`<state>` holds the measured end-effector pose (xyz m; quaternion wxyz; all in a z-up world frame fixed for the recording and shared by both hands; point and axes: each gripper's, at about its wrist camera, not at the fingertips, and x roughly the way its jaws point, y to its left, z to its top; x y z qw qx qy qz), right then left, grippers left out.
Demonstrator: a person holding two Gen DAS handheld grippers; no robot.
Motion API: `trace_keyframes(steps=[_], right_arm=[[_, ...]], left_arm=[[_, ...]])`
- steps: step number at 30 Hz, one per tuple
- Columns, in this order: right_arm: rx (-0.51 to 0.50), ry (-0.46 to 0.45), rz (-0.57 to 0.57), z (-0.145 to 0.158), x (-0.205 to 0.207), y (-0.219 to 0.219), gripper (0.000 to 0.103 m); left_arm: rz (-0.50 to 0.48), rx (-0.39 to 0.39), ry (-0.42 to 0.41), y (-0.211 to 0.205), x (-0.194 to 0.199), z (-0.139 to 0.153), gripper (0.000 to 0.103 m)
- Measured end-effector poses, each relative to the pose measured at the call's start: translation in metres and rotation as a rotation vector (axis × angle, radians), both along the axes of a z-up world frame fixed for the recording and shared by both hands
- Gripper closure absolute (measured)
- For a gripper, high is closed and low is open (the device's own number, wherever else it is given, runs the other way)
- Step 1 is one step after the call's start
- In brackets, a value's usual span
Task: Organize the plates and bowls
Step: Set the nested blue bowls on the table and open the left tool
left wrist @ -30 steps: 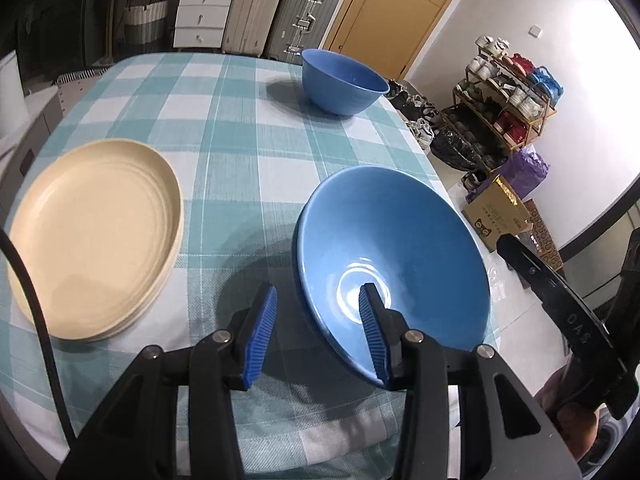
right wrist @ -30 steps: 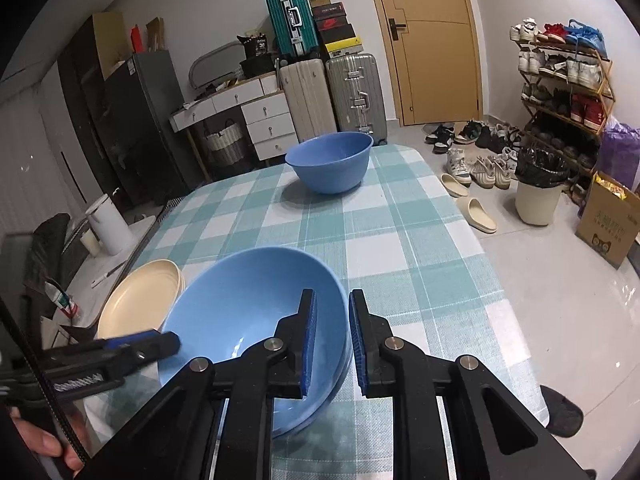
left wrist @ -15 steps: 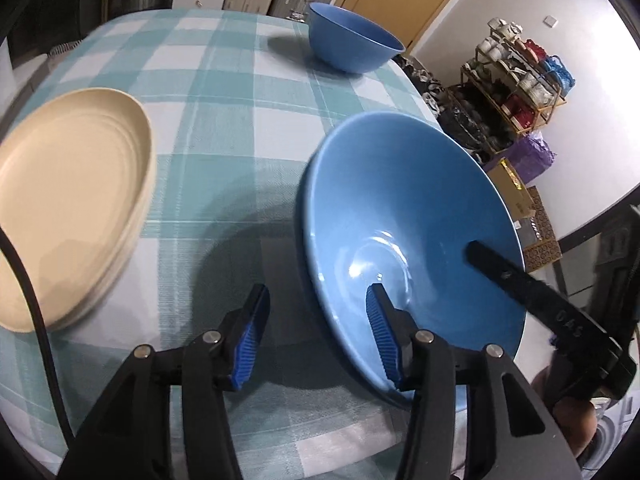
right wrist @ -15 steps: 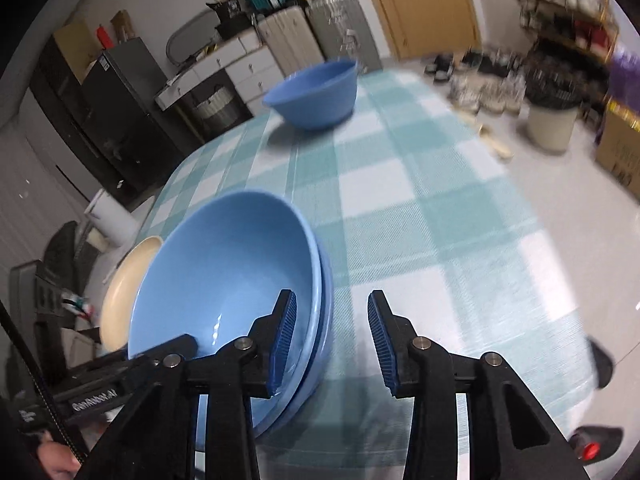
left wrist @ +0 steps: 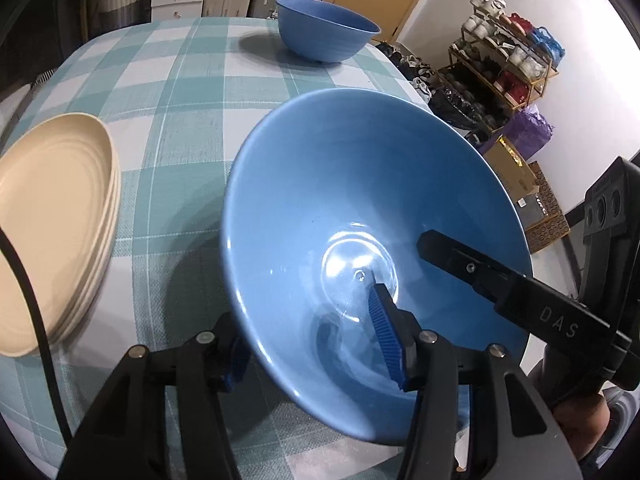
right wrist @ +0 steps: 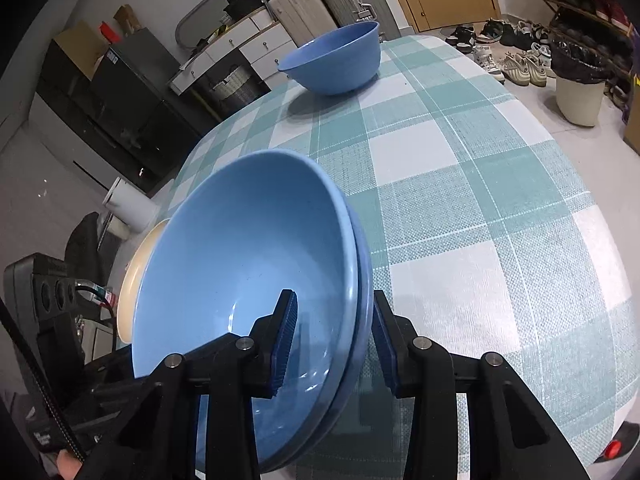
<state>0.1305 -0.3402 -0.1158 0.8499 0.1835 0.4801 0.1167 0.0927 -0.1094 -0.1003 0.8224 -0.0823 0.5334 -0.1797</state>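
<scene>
Two nested blue bowls (right wrist: 248,264) sit on the checked desk (right wrist: 480,184). Each hand-held gripper, left (left wrist: 316,344) and right (right wrist: 334,340), straddles the rim, fingers apart. Cream plates (left wrist: 52,220) lie beside; another bowl (left wrist: 324,28) stands far.

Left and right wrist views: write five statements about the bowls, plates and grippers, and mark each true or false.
1. The left gripper straddles the rim of the wide blue bowls. True.
2. The right gripper hangs clear of those bowls. False: its fingers also straddle the rim.
3. The wide blue bowls are a nested pair. True.
4. The cream plates sit inside the deep blue bowl. False: they lie apart on the checked tablecloth.
5. The deep blue bowl is upside down. False: it stands upright.
</scene>
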Motion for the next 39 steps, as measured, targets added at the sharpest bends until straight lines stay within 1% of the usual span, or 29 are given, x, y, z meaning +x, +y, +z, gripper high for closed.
trace_keyframes(steps=[3, 6, 12, 18, 19, 21, 22, 25, 29, 31, 34, 37, 39], right_arm=[[0.001, -0.005, -0.002, 0.001, 0.002, -0.001, 0.065], [-0.03, -0.012, 0.008, 0.003, 0.007, 0.003, 0.065], [-0.03, -0.016, 0.018, 0.003, 0.02, 0.006, 0.065], [-0.051, -0.031, 0.035, 0.003, 0.032, 0.009, 0.065], [-0.065, -0.037, 0.039, 0.003, 0.033, 0.01, 0.065], [-0.123, -0.06, 0.06, 0.005, 0.035, 0.016, 0.065], [-0.132, -0.064, 0.063, 0.005, 0.035, 0.017, 0.065], [-0.114, -0.075, 0.052, 0.009, 0.035, 0.011, 0.065], [-0.102, -0.104, -0.004, 0.02, 0.03, -0.003, 0.064], [-0.085, -0.123, -0.032, 0.027, 0.024, -0.01, 0.063], [-0.072, -0.152, -0.061, 0.04, 0.012, -0.017, 0.055], [-0.07, -0.176, -0.064, 0.05, 0.003, -0.016, 0.054], [-0.061, -0.189, -0.057, 0.058, -0.003, -0.012, 0.054]], left_arm=[[-0.005, 0.016, -0.003, -0.002, 0.003, -0.001, 0.05], [-0.01, 0.044, -0.008, -0.005, 0.007, -0.001, 0.049], [0.003, 0.044, -0.007, -0.003, 0.019, -0.003, 0.048], [0.003, 0.046, -0.005, -0.005, 0.028, -0.003, 0.046], [-0.001, 0.052, -0.007, -0.006, 0.028, -0.003, 0.046], [-0.009, 0.064, -0.012, -0.007, 0.028, -0.003, 0.046], [-0.01, 0.06, -0.012, -0.007, 0.028, -0.003, 0.046], [0.017, 0.074, -0.031, 0.0, 0.027, 0.0, 0.046], [0.051, 0.077, -0.048, 0.012, 0.025, 0.004, 0.044], [0.064, 0.076, -0.057, 0.018, 0.022, 0.007, 0.044], [0.089, 0.075, -0.072, 0.027, 0.018, 0.011, 0.043], [0.105, 0.095, -0.097, 0.033, 0.011, 0.016, 0.043], [0.11, 0.09, -0.116, 0.035, 0.005, 0.021, 0.042]])
